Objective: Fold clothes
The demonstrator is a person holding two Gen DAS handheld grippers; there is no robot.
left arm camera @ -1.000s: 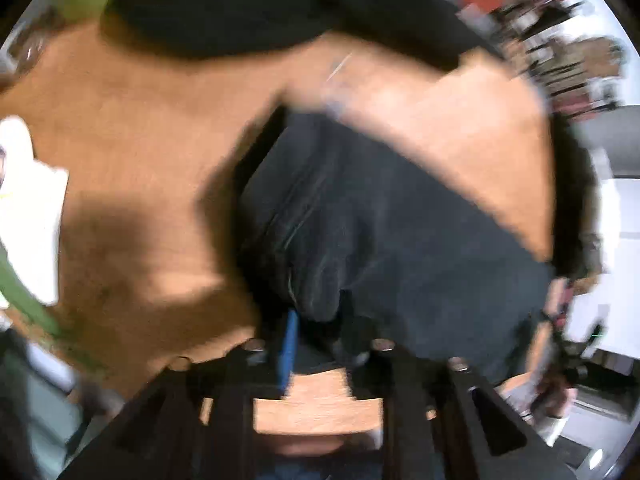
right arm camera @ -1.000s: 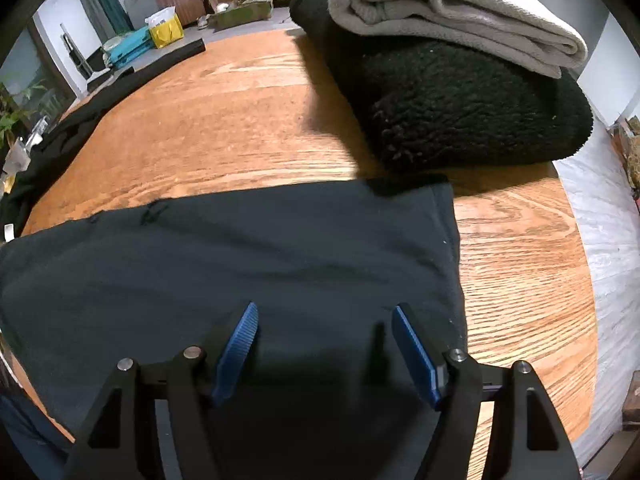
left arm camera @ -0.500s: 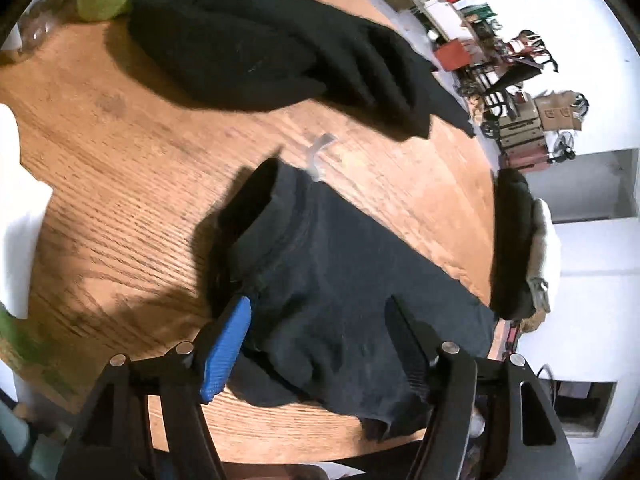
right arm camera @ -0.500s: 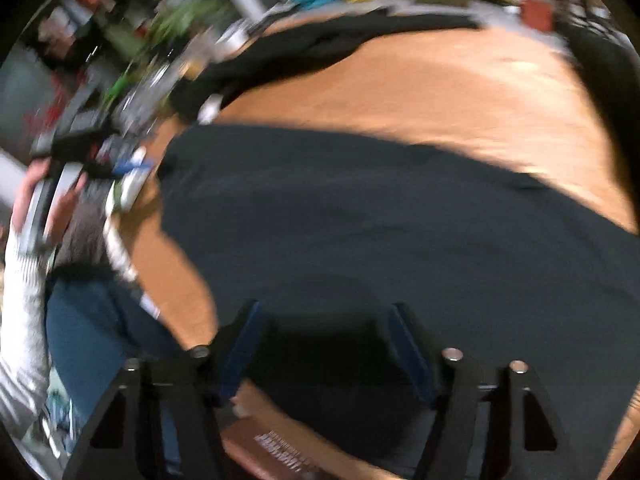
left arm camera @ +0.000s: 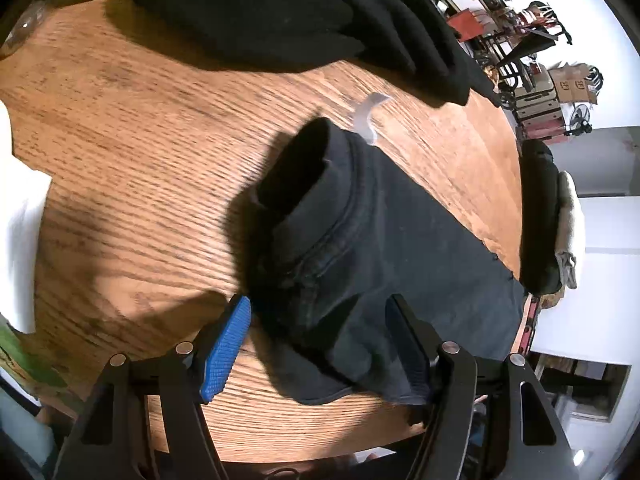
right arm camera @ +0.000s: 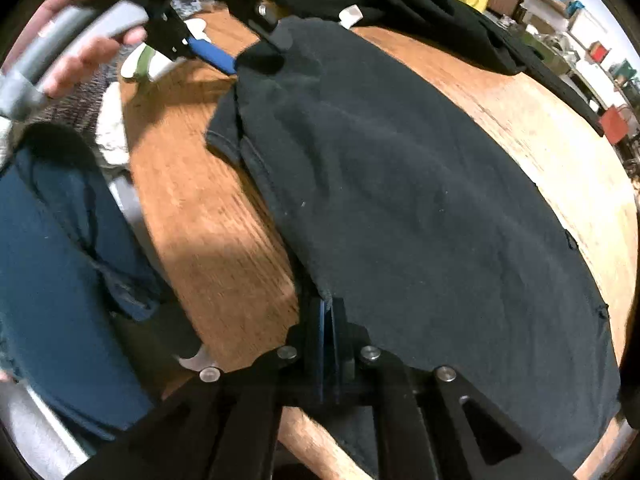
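Observation:
A dark navy shirt (left arm camera: 400, 248) lies spread on the round wooden table (left arm camera: 152, 152). Its rolled sleeve end (left arm camera: 296, 184) sticks up toward me, with a white tag (left arm camera: 366, 116) beside it. My left gripper (left arm camera: 320, 332) hovers open over that bunched end, and its blue pads (left arm camera: 228, 344) are not pressing the cloth. In the right wrist view the shirt (right arm camera: 420, 184) fills the table, and my right gripper (right arm camera: 328, 316) is closing tight, its pads pinching the shirt's near edge. The left gripper (right arm camera: 248, 48) shows there at the shirt's far end, held by a hand (right arm camera: 80, 52).
A heap of black clothes (left arm camera: 300, 12) lies at the table's far side. A folded black fleece with a grey garment on it (left arm camera: 540, 216) sits at the right rim. White cloth (left arm camera: 20, 232) lies at the left. The person's blue trousers (right arm camera: 60, 260) are beside the table edge.
My left gripper opened and let the sleeve drop onto the table. My right gripper swung along the shirt to its near edge, rolled round and closed on the fabric.

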